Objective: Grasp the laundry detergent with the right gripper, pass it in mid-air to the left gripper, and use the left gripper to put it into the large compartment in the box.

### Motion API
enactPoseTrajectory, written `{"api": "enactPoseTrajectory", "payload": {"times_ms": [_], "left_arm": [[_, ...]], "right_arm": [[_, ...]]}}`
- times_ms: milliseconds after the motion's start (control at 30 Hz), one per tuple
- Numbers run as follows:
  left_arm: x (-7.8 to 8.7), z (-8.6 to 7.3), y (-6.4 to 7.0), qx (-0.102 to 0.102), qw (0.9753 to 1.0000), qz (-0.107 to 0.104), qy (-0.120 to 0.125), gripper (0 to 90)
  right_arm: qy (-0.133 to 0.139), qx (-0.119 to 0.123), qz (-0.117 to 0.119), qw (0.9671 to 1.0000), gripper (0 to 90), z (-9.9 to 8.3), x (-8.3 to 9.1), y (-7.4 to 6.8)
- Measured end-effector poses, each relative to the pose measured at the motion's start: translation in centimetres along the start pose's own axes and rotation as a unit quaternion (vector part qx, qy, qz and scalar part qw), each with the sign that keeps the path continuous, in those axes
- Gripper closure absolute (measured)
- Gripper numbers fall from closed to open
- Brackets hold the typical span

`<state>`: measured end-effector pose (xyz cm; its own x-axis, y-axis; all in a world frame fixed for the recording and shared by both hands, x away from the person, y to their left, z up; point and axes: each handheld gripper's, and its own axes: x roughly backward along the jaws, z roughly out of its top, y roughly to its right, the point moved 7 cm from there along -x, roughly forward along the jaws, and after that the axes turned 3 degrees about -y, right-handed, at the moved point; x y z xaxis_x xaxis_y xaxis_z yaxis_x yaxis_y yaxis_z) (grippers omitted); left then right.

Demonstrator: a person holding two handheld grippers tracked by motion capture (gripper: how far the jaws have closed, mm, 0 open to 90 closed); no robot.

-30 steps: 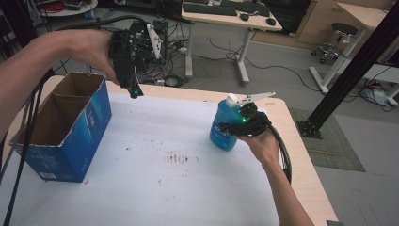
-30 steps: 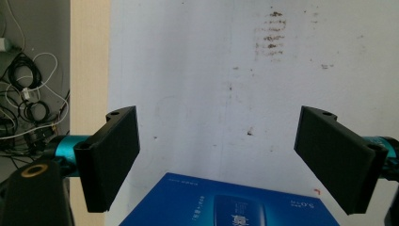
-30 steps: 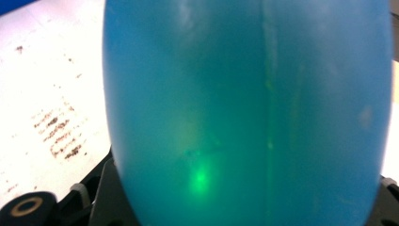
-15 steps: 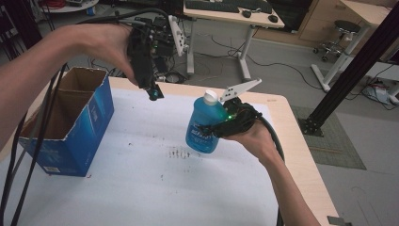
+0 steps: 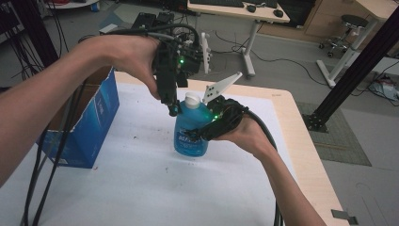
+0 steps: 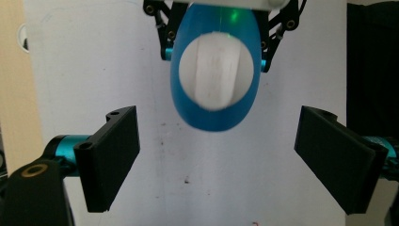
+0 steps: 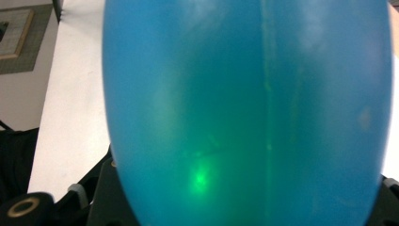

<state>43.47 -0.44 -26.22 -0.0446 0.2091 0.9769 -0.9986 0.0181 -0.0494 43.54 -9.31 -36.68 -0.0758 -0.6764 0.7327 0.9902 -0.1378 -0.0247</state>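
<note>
— Bottle (image 5: 190, 131) contents?
— Blue liquid, white cap (image 5: 192, 98) on; right gripper (image 5: 207, 133) clamped its body above the table (image 5: 141, 179).
— Left gripper (image 5: 173, 109)?
— Jaws wide, just beside the cap. Box's (image 5: 89, 127) inside was hidden.

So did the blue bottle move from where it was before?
Yes. The blue bottle, held by the right gripper, has gone left across the table, away from its right edge and closer to the cardboard box.

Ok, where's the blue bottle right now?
High view: the blue bottle stands mid-table, right of the cardboard box, held by the right gripper, left gripper above its white cap.
</note>
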Motion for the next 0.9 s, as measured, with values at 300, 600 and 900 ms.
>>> {"api": "enactPoseTrajectory", "payload": {"times_ms": [300,600,900], "left_arm": [[-2.2,0.8,0.7,-0.003,0.9999,-0.009,-0.011,14.7],[-3.1,1.1,0.8,-0.001,0.9999,-0.009,-0.01,14.7],[-3.8,1.1,0.7,-0.005,0.9998,-0.011,-0.013,14.7]], "right_arm": [[0.0,0.009,0.01,0.9999,46.6,0.2,-0.6,-0.5],[0.008,0.011,0.017,0.9998,46.5,0.3,-0.6,-0.7],[0.01,0.02,0.025,0.9994,46.4,0.4,-0.7,-1.0]]}}
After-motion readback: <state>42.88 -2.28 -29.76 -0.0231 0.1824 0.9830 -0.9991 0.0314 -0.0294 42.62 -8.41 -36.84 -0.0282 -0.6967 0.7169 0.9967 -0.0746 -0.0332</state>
